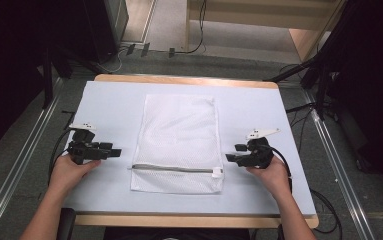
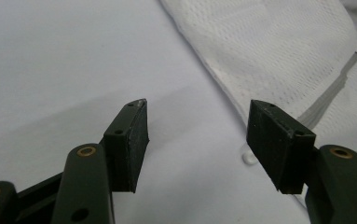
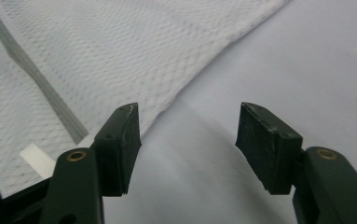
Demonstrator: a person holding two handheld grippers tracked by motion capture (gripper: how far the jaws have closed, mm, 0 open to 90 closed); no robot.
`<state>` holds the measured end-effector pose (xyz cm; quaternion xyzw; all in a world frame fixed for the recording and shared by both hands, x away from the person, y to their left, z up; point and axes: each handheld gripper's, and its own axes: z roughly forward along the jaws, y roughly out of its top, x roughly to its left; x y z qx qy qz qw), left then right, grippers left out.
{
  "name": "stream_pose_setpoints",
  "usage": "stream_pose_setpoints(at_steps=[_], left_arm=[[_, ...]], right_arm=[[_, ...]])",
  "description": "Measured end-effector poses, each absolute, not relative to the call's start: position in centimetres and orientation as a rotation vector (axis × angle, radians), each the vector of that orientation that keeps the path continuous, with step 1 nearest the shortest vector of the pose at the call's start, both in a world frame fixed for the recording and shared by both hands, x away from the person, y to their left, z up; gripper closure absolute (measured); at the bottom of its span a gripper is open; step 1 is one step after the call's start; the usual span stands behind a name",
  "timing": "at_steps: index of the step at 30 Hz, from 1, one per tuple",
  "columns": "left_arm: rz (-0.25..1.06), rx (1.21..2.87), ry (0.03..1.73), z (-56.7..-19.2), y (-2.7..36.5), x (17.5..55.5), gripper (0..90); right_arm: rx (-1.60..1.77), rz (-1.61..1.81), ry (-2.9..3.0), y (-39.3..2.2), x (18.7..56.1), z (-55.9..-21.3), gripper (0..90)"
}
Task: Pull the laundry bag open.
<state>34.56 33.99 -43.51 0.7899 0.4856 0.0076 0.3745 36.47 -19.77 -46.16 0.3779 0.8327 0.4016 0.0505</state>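
On the pale tabletop [image 1: 109,105], centre: white mesh laundry bag [image 1: 179,135] lying flat, zipper [image 1: 174,168] across its near end. Left gripper [image 1: 110,152] and right gripper [image 1: 231,153] flank it, jaws parted, empty, just beside the bag's edges.

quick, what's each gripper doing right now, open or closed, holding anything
Left gripper: open, empty, beside the white mesh zippered laundry bag.
Right gripper: open, empty, at the bag's other side.

Mesh bag [image 1: 179,142] mid-table [image 1: 259,110] — between tongs
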Motion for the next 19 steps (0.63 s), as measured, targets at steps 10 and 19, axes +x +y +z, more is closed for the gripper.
stream_pose_setpoints(at_steps=[10, 19], left_arm=[[0.107, 2.001, 1.282, -43.6, 34.8, 34.8, 33.7], [0.163, 2.010, 1.287, -43.9, 34.7, 35.0, 25.8]], right_arm=[[1.273, 1.201, 2.463, -21.3, 37.1, -46.6, 34.3], [1.266, 1.167, 2.438, -21.3, 37.5, -47.2, 24.9]])
